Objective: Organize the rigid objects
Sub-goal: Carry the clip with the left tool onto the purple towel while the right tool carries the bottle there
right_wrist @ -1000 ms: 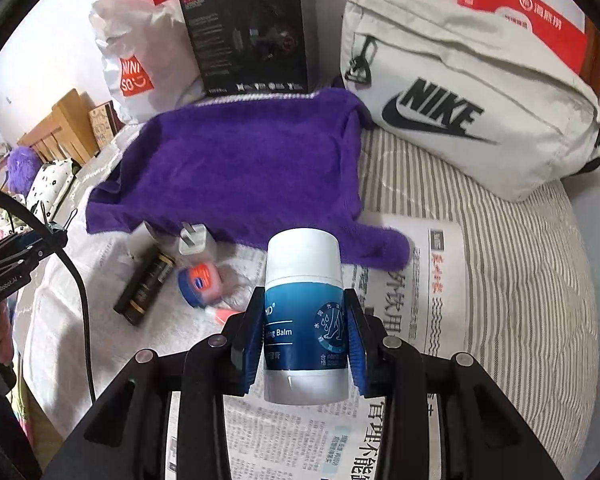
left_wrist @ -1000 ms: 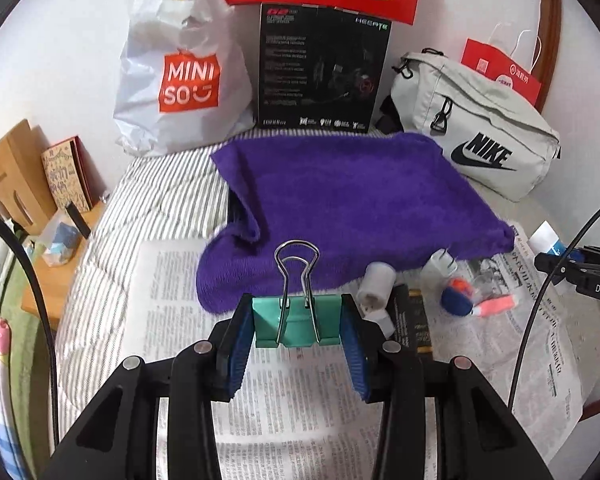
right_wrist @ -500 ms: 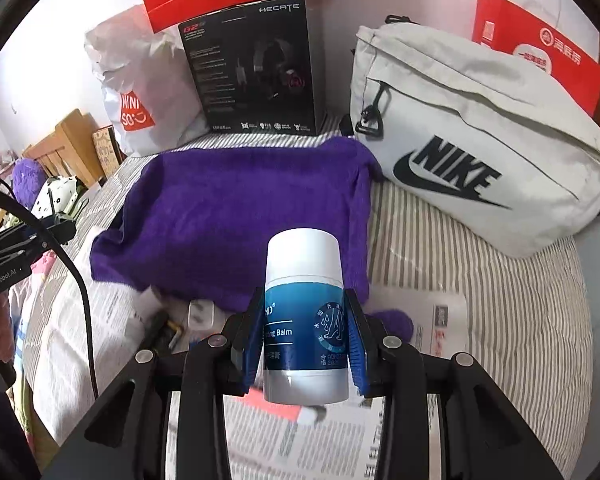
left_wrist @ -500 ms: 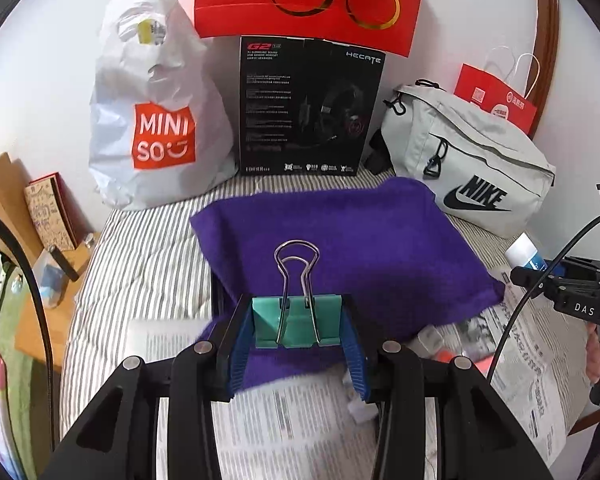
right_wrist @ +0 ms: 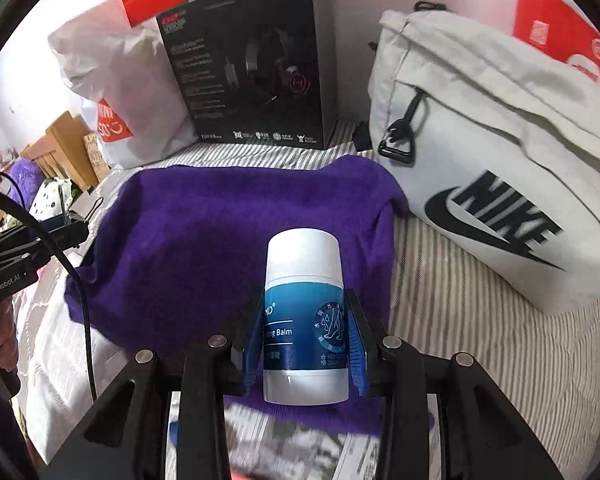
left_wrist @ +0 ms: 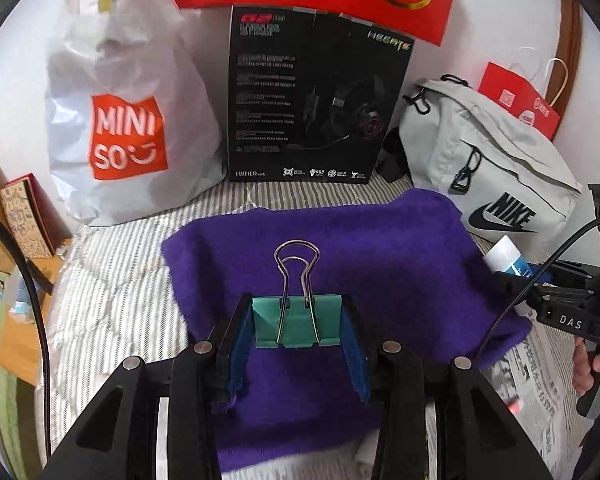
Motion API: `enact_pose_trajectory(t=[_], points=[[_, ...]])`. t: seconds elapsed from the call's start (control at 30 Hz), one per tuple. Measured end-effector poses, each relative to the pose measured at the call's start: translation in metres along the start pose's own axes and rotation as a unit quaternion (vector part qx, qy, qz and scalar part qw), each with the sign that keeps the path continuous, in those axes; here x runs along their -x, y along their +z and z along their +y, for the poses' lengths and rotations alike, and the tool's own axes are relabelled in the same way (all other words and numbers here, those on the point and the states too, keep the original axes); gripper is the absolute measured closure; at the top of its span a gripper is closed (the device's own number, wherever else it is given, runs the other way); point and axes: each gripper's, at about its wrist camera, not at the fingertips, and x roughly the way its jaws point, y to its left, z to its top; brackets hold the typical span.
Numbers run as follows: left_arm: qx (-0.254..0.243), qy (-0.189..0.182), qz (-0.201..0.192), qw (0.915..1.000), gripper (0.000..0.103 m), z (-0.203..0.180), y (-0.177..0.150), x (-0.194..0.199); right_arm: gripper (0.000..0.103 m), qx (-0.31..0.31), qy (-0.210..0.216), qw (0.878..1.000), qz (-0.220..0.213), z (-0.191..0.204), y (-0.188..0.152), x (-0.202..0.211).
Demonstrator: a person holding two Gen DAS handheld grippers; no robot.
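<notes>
Though clamped, clip between tool pads (upright)

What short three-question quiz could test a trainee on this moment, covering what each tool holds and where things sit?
1. True or false: the left tool grips a green binder clip.
2. The right tool holds: A) a balm bottle, B) a charger, C) nothing.
3. Fill in: both tools are above the ____ towel.

Key: 1 true; 2 A; 3 purple.
</notes>
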Motion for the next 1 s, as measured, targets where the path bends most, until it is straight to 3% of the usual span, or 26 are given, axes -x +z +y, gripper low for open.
enact_pose_trajectory(t=[0.43, 1.0], points=[[0.011, 0.009, 0.042, 0.9990, 0.064, 0.009, 0.006, -0.074, 0.067, 0.017, -0.010, 0.999, 0.037, 0.004, 0.026, -0.067], [-0.027, 0.049, 0.085, 0.9948, 0.064, 0.004, 0.005, -0.098, 0.066, 0.041, -0.029, 0.997, 0.054, 0.012, 0.029, -0.085]])
